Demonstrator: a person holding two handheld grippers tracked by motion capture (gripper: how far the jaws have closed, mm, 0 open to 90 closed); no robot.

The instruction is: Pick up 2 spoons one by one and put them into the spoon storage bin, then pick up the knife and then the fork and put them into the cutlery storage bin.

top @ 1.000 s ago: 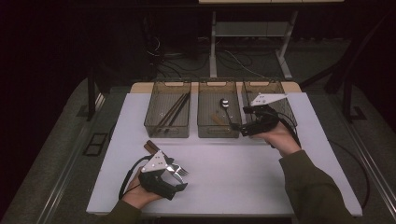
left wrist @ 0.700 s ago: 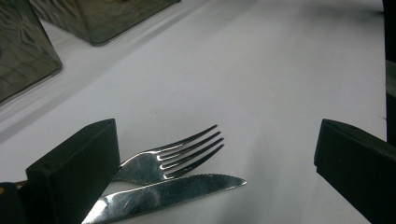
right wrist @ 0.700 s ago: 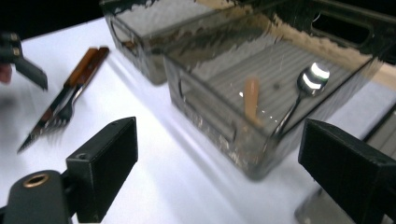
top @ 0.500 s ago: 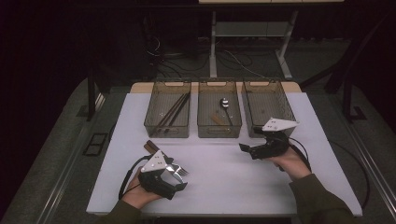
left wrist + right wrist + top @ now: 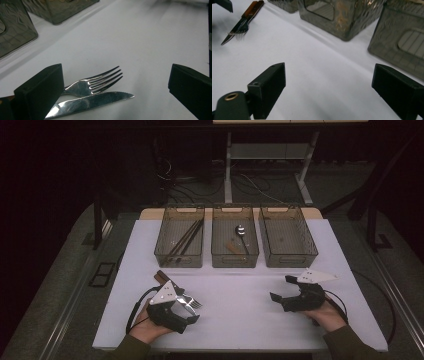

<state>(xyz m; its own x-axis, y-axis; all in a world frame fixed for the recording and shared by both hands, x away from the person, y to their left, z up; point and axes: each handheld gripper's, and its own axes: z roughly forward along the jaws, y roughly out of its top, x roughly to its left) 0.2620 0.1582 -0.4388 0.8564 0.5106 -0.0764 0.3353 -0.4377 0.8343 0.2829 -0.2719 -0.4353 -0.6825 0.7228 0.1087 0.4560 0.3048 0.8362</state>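
Observation:
A silver fork (image 5: 100, 81) and a serrated knife (image 5: 100, 101) lie side by side on the white table (image 5: 240, 320), their brown handles (image 5: 161, 277) pointing away to the left. My left gripper (image 5: 192, 310) hovers just over them, its jaws open and straddling their tips (image 5: 115, 92), with nothing held. My right gripper (image 5: 282, 288) is at the near right of the table, open and empty (image 5: 329, 90), pointing left. In the right gripper view the fork and knife (image 5: 242, 26) lie far off.
Three clear bins stand in a row at the back. The left bin (image 5: 165, 255) holds dark sticks, the middle bin (image 5: 216, 257) holds a spoon (image 5: 240, 231), and nothing shows in the right bin (image 5: 310, 252). Bare white table lies between the grippers.
My right gripper has drawn back from over the right bin to the near right of the table. The left gripper, fork and knife have stayed put.

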